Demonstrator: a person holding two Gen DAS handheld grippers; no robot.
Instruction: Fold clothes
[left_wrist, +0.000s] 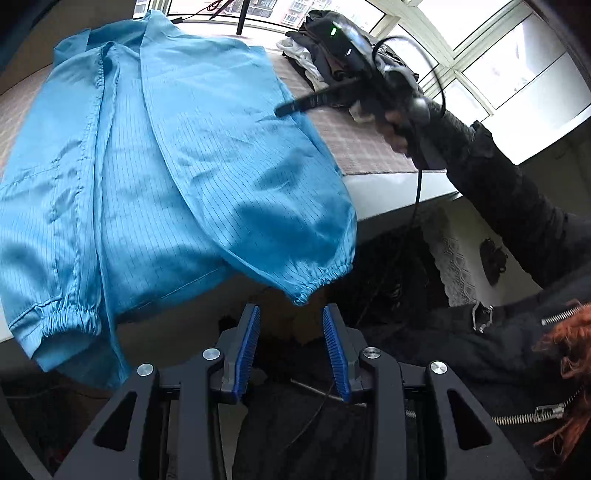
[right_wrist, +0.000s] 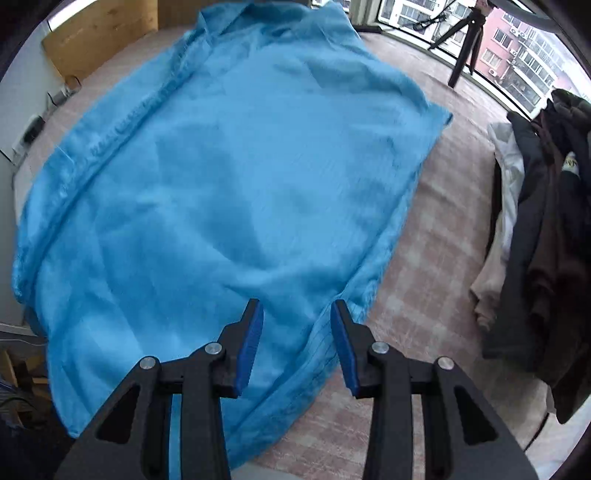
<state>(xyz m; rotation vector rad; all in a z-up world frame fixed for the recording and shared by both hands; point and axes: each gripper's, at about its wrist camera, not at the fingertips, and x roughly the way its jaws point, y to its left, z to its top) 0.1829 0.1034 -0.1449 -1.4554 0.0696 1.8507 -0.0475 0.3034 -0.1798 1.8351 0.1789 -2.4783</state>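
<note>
So the blue garment is spread out on the bed, which has a pinkish checked cover. Both long sleeves look folded in over the body, and the elastic cuffs hang at or just past the near edge of the bed. One cuff droops right above the left tool.

Left tool is partly open with nothing between the blue pads; it hangs off the edge of the bed, over the person's dark clothes. Right tool is also partly open and empty, hovering above the garment's near right part. In the left view you can see the person's hand holding it over the far right side of the cloth, cable trailing down.

The fabric looks thin, shiny and slick, some light synthetic with a fine stripe. I'd guess it weighs next to nothing, slides easily on itself and won't hold a crease well. Best places to grab, I think, are the hem, seams or gathered cuffs, where there's some bulk to pinch. A pinch in the flat middle would probably just bunch up one layer.

Around it: a pile of dark clothes with something white in it sits on the right side of the bed, apart from the garment. A tripod stands by the window at the far end. Nothing really blocks the next fold, though the dangling cable could drag across the cloth.
</note>
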